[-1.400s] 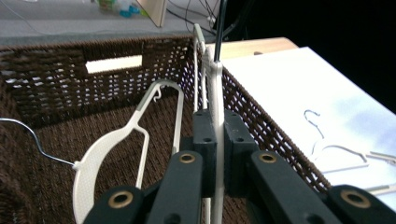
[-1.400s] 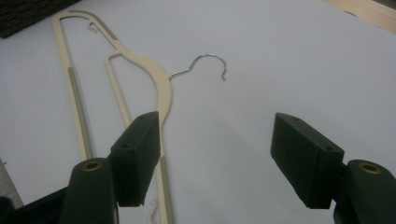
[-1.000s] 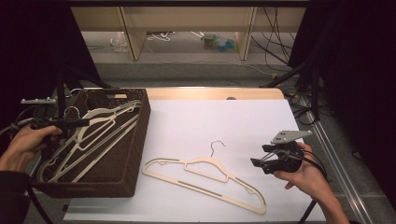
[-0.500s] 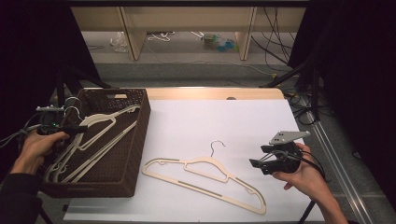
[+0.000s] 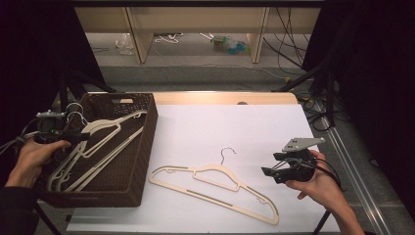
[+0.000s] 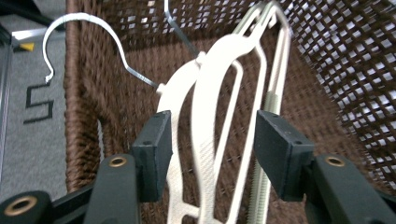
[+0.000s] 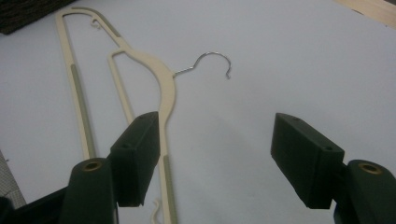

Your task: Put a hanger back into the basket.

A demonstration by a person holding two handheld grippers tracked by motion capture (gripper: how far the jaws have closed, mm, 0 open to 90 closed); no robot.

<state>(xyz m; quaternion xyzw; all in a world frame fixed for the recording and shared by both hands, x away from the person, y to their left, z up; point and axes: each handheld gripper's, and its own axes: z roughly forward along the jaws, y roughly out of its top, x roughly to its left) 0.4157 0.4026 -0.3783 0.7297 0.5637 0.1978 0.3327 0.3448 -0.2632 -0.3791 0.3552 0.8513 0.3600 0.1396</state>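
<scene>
A brown wicker basket (image 5: 145, 142) at the table's left holds several cream hangers (image 5: 105, 128). My left gripper (image 5: 78, 136) reaches into it from its left side. In the left gripper view the left gripper (image 6: 212, 140) has just been opening. The neck of a cream hanger (image 6: 205, 93) stands between the pads with a gap on each side. Another cream hanger (image 5: 210, 182) lies flat on the white table top. My right gripper (image 5: 270, 165) hovers open just right of it, and in the right gripper view the right gripper (image 7: 215, 158) has the hanger's shoulder (image 7: 166, 88) at its left jaw.
The basket's woven wall (image 6: 355, 70) stands close on the right of the left gripper. A white sheet (image 5: 235, 127) covers the table, with a wooden strip (image 5: 220, 98) behind it. Cables and shelf legs lie on the floor beyond.
The left gripper's jaws have opened off the cream hanger, which now rests in the basket, and the left hand has dropped slightly. The right gripper has not moved.
</scene>
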